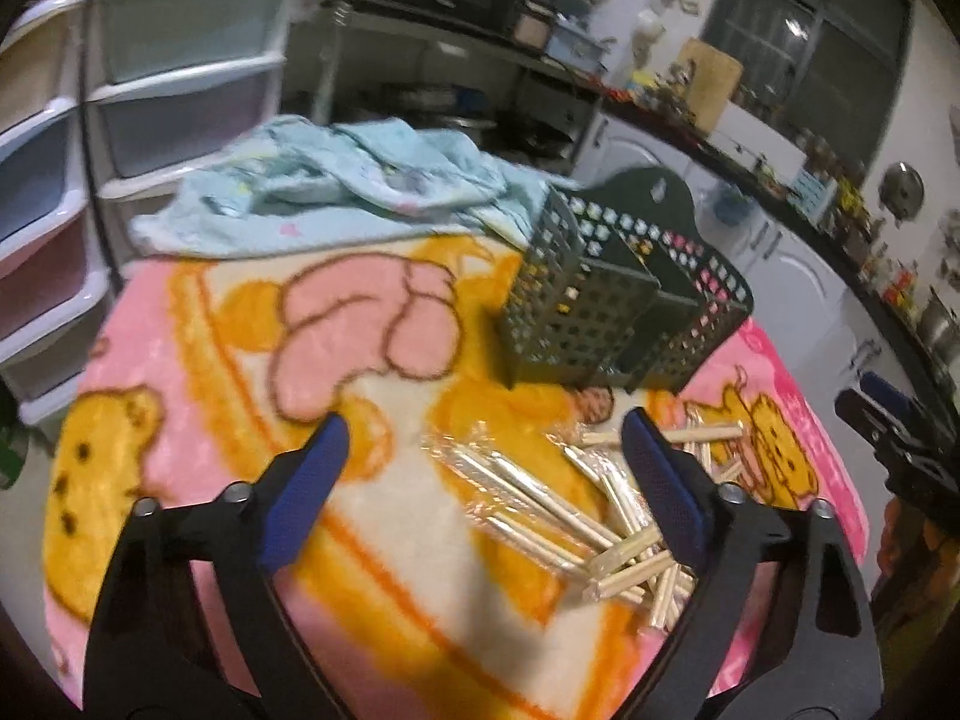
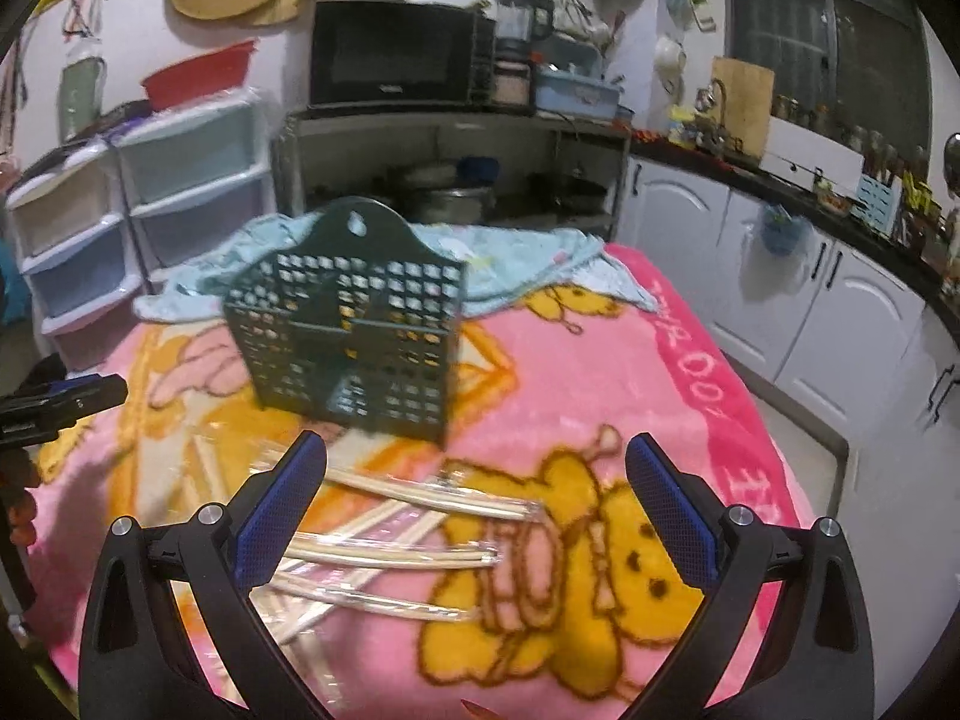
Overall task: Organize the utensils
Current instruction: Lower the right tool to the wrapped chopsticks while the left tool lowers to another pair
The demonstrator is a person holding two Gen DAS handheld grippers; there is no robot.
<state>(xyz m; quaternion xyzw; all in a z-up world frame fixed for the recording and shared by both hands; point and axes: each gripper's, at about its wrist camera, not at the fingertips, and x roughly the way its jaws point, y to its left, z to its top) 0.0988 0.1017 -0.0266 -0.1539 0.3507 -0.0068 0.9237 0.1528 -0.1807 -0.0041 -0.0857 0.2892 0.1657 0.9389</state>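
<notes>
Chopsticks point(image 1: 576, 531), each pair sealed in clear plastic, lie in a loose crisscrossed pile on the pink and orange cartoon blanket point(image 1: 198, 360), and in my left wrist view they sit between my fingers and a little toward the right one. My left gripper point(image 1: 486, 468) hangs above them with its 2 blue-padded fingers spread wide, holding nothing. Beyond the pile stands the dark green perforated utensil holder point(image 1: 606, 306), upright on the blanket, with a crumpled light blue cloth point(image 1: 336, 180) behind it. My right gripper shows at the far right edge of this view. In my right wrist view, my right gripper point(image 2: 477, 483) is likewise spread wide and holding nothing, poised over the blanket point(image 2: 690, 372). The wrapped chopsticks point(image 2: 408, 531) fan out below and left of centre, partly under my left finger point(image 2: 282, 516). The utensil holder point(image 2: 354, 324) stands just past them, its compartments facing me, the blue cloth point(image 2: 528, 252) behind it.
</notes>
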